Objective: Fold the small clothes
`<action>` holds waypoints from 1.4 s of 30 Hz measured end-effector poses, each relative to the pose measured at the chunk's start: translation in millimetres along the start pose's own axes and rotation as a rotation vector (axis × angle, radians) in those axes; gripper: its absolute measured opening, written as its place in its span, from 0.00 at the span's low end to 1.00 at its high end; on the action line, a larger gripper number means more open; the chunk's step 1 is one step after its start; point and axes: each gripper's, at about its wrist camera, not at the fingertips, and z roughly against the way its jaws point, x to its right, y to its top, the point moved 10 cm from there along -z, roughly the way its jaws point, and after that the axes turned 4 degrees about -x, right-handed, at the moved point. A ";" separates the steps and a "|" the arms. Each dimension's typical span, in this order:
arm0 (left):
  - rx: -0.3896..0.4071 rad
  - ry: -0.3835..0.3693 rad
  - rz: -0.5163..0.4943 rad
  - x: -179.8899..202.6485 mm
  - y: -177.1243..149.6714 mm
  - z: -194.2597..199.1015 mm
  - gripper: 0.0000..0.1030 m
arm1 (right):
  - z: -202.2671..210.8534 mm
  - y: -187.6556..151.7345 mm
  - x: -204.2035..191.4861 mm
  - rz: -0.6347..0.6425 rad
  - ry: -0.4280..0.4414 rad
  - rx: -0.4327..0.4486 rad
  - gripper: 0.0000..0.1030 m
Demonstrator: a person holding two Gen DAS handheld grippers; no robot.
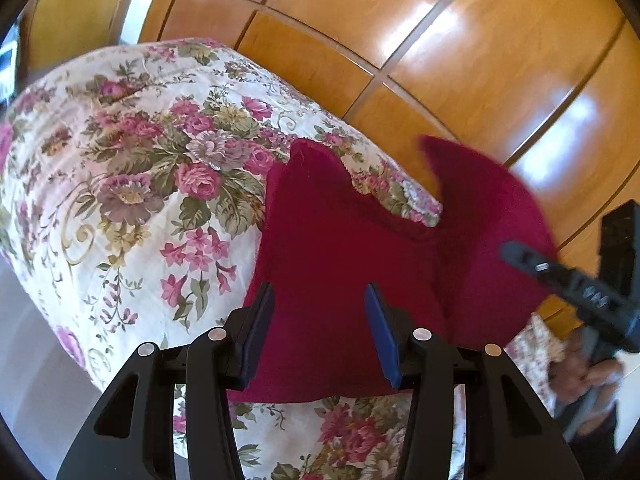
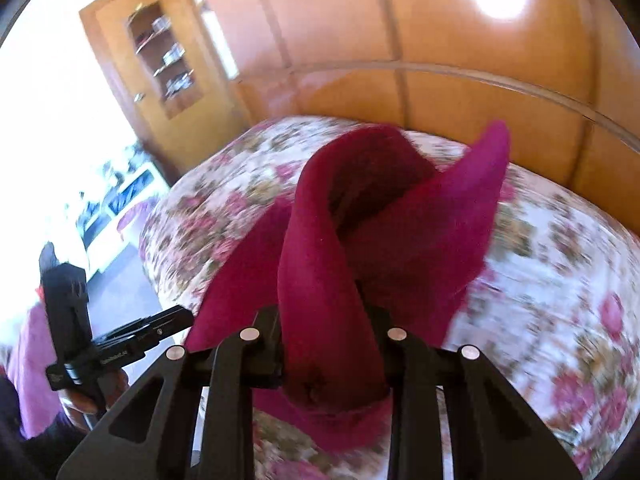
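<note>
A dark red small garment (image 1: 340,248) lies on a floral bedspread (image 1: 132,184). My left gripper (image 1: 320,320) is open just above its near part, the blue pads (image 1: 380,328) apart with red cloth showing between them. In the right wrist view the same garment (image 2: 320,280) is draped over my right gripper (image 2: 326,344) and lifted, one flap (image 2: 476,192) sticking up. The cloth hides the right fingertips, and the fingers appear closed on it. My right gripper also shows at the right edge of the left wrist view (image 1: 576,288), lifting the garment's right side.
Glossy wooden wardrobe panels (image 1: 460,60) stand right behind the bed. A wooden cabinet with shelves (image 2: 164,64) stands at the left in the right wrist view. The bedspread's rounded edge (image 1: 60,320) drops to the floor at left. My left gripper (image 2: 120,340) shows at lower left in the right wrist view.
</note>
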 end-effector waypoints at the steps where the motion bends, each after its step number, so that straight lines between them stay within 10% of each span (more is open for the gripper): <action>1: -0.001 -0.017 0.018 -2.0 1.8 1.0 0.45 | -11.1 -2.0 -11.3 0.022 0.007 -0.017 0.24; 8: -0.033 -0.156 0.139 -11.8 15.7 4.5 0.47 | -68.5 -31.0 -68.1 0.215 0.001 -0.107 0.26; 11: -0.051 -0.196 0.146 -8.8 22.3 5.5 0.52 | -58.2 -44.8 -91.0 0.286 0.125 -0.084 0.60; 14: -0.075 -0.233 0.126 0.7 29.2 4.8 0.53 | -39.4 -54.9 -92.8 0.297 0.154 -0.061 0.64; 29: -0.277 -0.174 -0.010 49.0 46.8 -63.8 0.68 | 1.4 -122.2 33.2 -0.010 -0.016 -0.074 0.63; 34: -0.296 -0.100 -0.087 57.0 42.5 -76.9 0.19 | -19.1 -123.7 22.6 -0.013 -0.010 -0.092 0.57; 37: -0.219 -0.089 -0.101 56.0 51.1 -56.8 0.14 | -24.0 -119.6 19.8 0.012 -0.080 -0.084 0.29; 42: -0.101 -0.058 -0.113 31.1 50.4 -1.7 0.14 | -3.0 -120.5 8.3 0.059 -0.038 -0.053 0.18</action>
